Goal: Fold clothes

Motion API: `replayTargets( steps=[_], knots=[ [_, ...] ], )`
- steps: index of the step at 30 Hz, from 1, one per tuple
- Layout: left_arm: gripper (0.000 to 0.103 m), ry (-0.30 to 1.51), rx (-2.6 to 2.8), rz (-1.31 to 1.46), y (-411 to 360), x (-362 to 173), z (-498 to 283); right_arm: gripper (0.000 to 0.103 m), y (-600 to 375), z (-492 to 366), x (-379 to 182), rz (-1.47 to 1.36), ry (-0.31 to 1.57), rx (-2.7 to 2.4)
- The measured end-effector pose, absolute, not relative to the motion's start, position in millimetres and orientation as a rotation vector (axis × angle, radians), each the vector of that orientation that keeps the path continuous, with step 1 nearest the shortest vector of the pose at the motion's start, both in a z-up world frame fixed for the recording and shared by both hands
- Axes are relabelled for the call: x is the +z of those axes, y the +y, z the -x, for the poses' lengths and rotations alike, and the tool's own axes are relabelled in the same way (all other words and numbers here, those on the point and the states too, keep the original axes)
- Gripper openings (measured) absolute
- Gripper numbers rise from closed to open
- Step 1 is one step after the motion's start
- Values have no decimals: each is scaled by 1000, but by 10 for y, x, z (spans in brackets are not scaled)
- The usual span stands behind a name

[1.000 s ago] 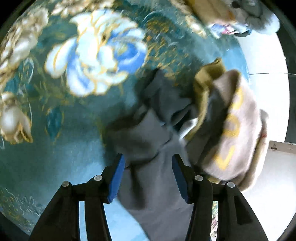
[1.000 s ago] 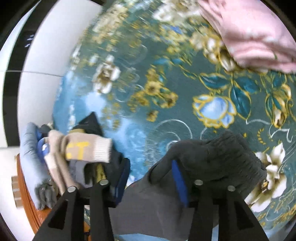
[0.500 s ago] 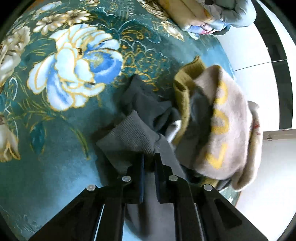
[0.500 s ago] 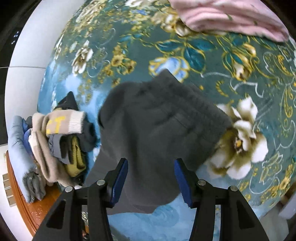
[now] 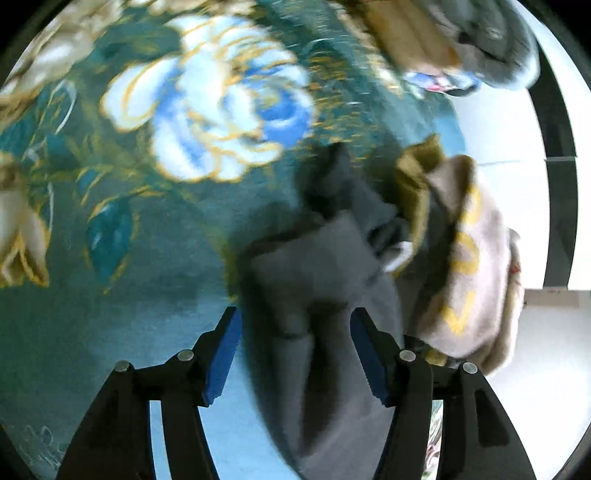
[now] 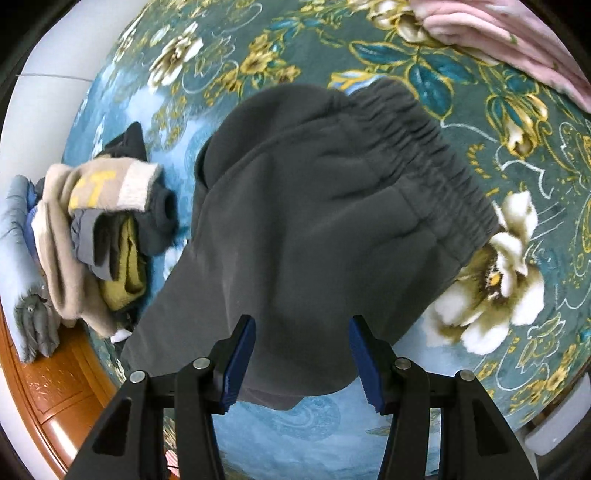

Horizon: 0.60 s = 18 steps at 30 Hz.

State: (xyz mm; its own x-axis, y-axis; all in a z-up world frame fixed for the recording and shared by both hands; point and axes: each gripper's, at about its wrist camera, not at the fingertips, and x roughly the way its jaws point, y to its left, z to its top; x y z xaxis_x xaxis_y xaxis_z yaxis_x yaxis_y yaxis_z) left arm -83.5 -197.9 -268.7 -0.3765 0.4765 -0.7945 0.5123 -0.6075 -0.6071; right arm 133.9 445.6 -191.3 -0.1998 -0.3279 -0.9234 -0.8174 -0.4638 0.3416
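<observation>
On a teal blanket [image 6: 461,122] patterned with large blue and cream flowers lie dark grey fleece trousers [image 6: 332,221], their gathered elastic waistband toward the upper right of the right wrist view and the legs running down to the lower left. The right gripper [image 6: 302,360] hangs over the lower edge of the trousers with its jaws about halfway apart; the blue pads stand clear of the cloth and grip nothing. The left gripper [image 5: 295,356] is over the leg end of the same trousers [image 5: 325,295]; its jaws have just been opening, and the grey cloth lies between the fingers without being pinched. That view is blurred. Just beside the leg end sits a heap of clothes topped by a beige knit [image 6: 107,184] with yellow lettering, over an olive garment [image 6: 129,273] and darker pieces. A pink garment [image 6: 498,33] lies at the far upper right of the blanket, well apart from the trousers. Orange-brown wood [image 6: 55,387] shows at the lower left.
</observation>
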Motion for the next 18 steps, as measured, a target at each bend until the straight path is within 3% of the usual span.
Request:
replayTargets(
  steps=[8, 14, 15, 17, 18],
  knots=[
    [60, 1466, -2210, -1637, -2000, -2965, 1039, 56, 4298, -1224, -1918, 1746, 1294, 1714],
    [60, 1375, -2290, -1661, -1908, -3045, 1186, 56, 4251, -1142, -1924, 1757, 1275, 1715],
    [58, 1384, -2290, -1658, -1897, -3051, 1199, 56, 4232, -1133, -1930, 1761, 1277, 1715],
    [36, 1433, -2282, -1676, -1867, -3075, 1219, 56, 4192, -1114, -1946, 1770, 1280, 1715],
    [36, 1444, -2278, -1686, -1848, -3083, 1229, 56, 4169, -1105, -1953, 1776, 1282, 1716]
  ],
)
